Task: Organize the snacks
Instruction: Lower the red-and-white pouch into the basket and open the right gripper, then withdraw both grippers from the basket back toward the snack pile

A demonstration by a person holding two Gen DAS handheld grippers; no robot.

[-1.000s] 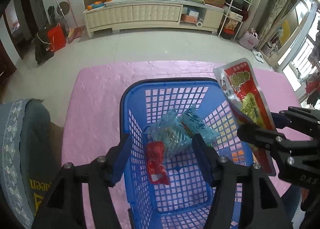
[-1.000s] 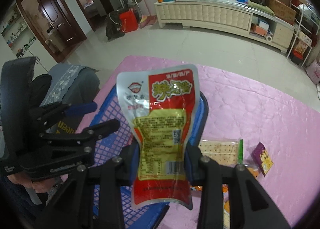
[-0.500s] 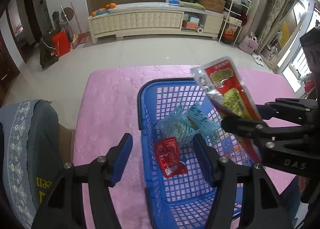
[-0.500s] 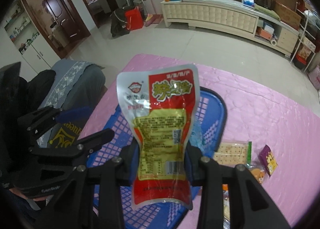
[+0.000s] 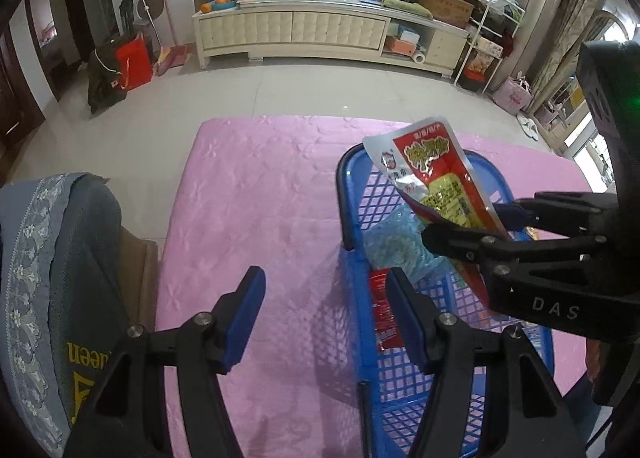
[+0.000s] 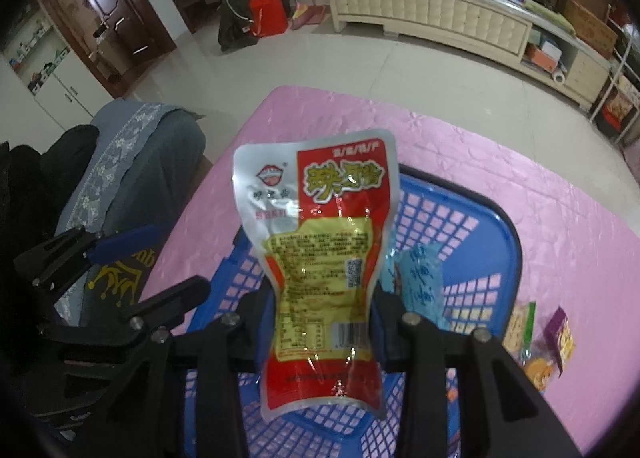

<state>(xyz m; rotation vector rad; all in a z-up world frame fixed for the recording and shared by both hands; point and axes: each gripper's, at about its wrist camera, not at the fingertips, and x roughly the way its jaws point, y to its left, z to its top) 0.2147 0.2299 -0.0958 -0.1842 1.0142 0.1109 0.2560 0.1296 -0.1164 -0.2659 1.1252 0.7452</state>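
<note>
A red and silver snack packet (image 6: 320, 258) stands upright between the fingers of my right gripper (image 6: 320, 298). Those jaws are opening, but the pads still touch the packet's sides. Below it is the blue mesh basket (image 6: 512, 242) on the pink tablecloth. In the left wrist view the packet (image 5: 436, 181) and right gripper (image 5: 466, 223) hang over the basket (image 5: 344, 193), which holds teal packets (image 5: 396, 246) and a small red packet (image 5: 384, 318). My left gripper (image 5: 323, 282) is open and empty, straddling the basket's left wall.
To the right of the basket lie a cracker packet (image 6: 520, 322), a purple box (image 6: 562, 334) and an orange packet (image 6: 536, 370). A grey covered chair (image 5: 52, 258) stands off the table's left edge. Tiled floor and a white cabinet (image 5: 296, 29) lie beyond.
My left gripper has slid left, from over the basket's middle to its left wall. The right gripper has carried the packet further over the basket, and its fingers have spread slightly.
</note>
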